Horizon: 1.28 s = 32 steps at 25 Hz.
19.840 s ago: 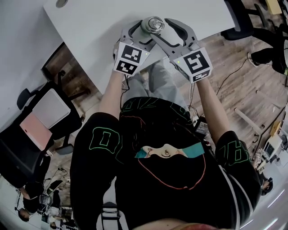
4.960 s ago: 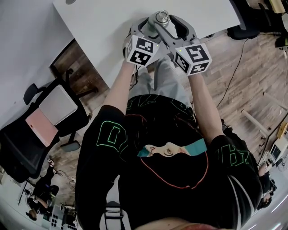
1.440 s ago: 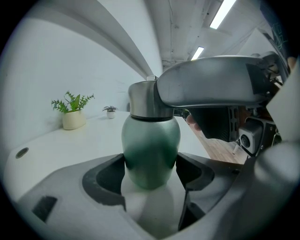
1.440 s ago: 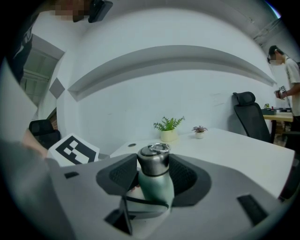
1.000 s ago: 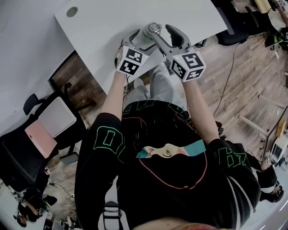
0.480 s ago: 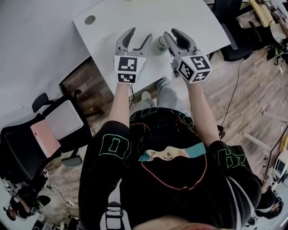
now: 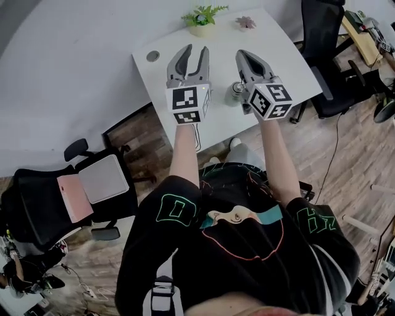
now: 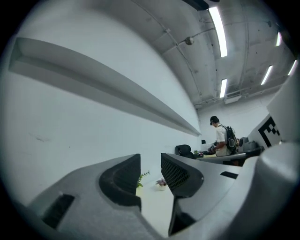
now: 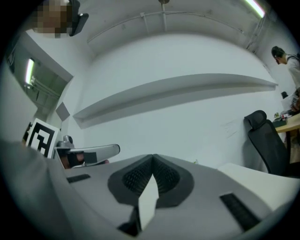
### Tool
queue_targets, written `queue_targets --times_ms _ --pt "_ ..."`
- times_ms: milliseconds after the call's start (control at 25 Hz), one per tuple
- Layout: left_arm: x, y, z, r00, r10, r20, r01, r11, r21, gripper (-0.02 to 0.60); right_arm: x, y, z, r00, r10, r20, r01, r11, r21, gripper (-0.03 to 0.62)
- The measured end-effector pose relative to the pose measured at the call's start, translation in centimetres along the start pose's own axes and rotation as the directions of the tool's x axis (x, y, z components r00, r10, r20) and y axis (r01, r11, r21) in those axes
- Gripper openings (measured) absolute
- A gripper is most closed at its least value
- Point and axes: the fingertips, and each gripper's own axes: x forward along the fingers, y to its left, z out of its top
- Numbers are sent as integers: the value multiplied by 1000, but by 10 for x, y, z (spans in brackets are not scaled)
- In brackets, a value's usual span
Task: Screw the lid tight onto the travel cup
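White table (image 7: 290,68) is seen from above in the head view, and both grippers are held up over it. The left gripper (image 7: 193,52) is empty, and its jaws are closing. Only a narrow gap is left between them, as seen in the left gripper view (image 8: 151,173), and nothing is caught in that gap. The right gripper (image 7: 245,57) is empty too. Its jaws are pressed fully together, as seen in the right gripper view (image 9: 152,173). The silver travel cup (image 7: 236,92) is stood upright on the table between the two grippers and is touched by neither. It is found at 9 o'clock from the right gripper's marker cube (image 7: 271,100), just beside it. Its top is too small to be made out. A small green plant (image 7: 202,17) is set at the table's far edge, at 12 o'clock from the left gripper. A little flower (image 7: 245,23) is set at 3 o'clock from the plant.
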Motion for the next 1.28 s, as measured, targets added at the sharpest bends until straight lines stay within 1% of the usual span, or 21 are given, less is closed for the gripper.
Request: queue_targets --times_ms 40,200,240,360,480,600,720,800,920,1280 --pt "0 4 7 999 27 17 -27 1000 -4 134 3 1 6 1000 9 7 -9 1000 -1 5" --pt "0 19 33 988 136 68 -137 991 9 17 12 13 34 996 87 28 -86 996 -29 5" --pt "0 22 40 984 157 80 -159 987 8 9 16 15 41 995 99 33 -98 994 -40 5" --pt "2 30 56 973 214 89 -216 976 6 8 27 18 59 991 123 44 -121 991 -53 5" --pt "3 40 57 955 292 49 -293 956 16 8 39 18 71 991 133 33 -130 989 -72 5" --pt "5 45 57 942 335 28 -335 942 29 8 46 16 86 992 122 36 -119 989 -82 5" --pt "2 52 58 930 366 21 -366 930 19 8 55 12 98 995 98 34 -93 988 -124 5" --pt "0 58 58 924 383 18 -383 923 26 8 63 11 100 995 95 27 -91 987 -135 5" --pt "1 62 57 914 406 13 -406 912 61 8 71 12 97 994 109 13 -106 983 -149 5" --pt "8 71 58 895 444 26 -445 893 71 8 86 2 88 989 148 -12 -148 979 -142 5"
